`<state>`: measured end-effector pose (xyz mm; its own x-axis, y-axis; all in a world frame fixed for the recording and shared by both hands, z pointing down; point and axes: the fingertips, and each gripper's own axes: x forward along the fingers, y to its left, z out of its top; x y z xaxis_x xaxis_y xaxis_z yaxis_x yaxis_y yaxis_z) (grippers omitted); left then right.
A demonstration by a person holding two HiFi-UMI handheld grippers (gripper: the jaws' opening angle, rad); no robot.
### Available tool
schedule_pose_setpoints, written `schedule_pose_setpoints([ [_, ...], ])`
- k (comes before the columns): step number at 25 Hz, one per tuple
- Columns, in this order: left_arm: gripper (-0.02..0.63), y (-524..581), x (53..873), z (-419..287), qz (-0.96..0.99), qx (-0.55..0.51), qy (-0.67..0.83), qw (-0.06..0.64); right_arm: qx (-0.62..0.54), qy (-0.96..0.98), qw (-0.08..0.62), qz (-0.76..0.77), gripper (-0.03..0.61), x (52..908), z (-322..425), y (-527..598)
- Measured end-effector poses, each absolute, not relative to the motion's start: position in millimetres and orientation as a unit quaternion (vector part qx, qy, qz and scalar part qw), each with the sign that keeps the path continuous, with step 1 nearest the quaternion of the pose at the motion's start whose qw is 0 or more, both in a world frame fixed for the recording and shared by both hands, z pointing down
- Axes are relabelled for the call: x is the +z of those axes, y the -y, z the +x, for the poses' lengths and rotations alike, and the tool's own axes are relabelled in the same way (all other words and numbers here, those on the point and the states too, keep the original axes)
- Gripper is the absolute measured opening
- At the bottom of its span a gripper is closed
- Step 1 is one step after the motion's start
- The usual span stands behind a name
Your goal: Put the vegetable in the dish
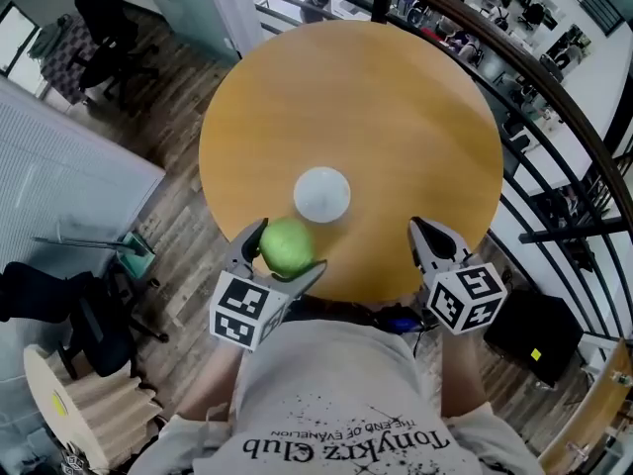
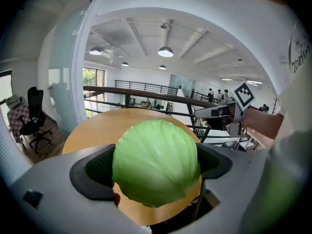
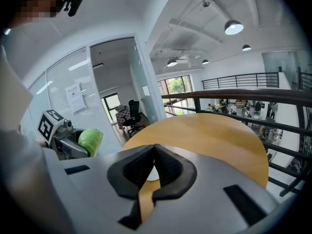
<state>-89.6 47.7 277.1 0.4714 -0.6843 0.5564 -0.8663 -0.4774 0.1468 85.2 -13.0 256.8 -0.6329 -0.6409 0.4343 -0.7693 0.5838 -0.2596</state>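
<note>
A pale green cabbage (image 1: 287, 246) sits clamped in my left gripper (image 1: 282, 252), held above the near edge of the round wooden table (image 1: 396, 107). In the left gripper view the cabbage (image 2: 156, 162) fills the space between both jaws. A small white dish (image 1: 321, 194) rests on the table just beyond the cabbage, slightly to its right. My right gripper (image 1: 427, 237) hovers over the near right rim, jaws shut together and holding nothing (image 3: 152, 165). From the right gripper view the cabbage (image 3: 90, 141) shows at far left, and a sliver of the dish (image 3: 152, 173) peeks between the jaws.
A dark railing (image 1: 554, 97) curves round the table's far and right sides. Office chairs (image 1: 109, 28) stand on the wood floor at upper left, and a black chair (image 1: 59, 305) at lower left. A black box (image 1: 539, 336) lies on the floor to the right.
</note>
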Motion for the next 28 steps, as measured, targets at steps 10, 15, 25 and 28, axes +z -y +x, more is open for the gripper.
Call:
schedule_pose_setpoints([
  [10,0.502,-28,299,-99,0.826,0.231,0.46,0.229,0.234,0.872,0.162,0.399,0.017,278,78,26],
  [15,0.502,-16,312,-110,0.823,0.238,0.457,0.24,0.237,0.872,0.161,0.397,0.015,282,65,37],
  [25,0.502,15,341,-107,0.823,0.254,0.445,0.246,0.255,0.866,0.169,0.395,0.017,314,58,49],
  [28,0.502,22,348,-105,0.823,0.257,0.442,0.249,0.258,0.865,0.171,0.396,0.017,321,57,52],
])
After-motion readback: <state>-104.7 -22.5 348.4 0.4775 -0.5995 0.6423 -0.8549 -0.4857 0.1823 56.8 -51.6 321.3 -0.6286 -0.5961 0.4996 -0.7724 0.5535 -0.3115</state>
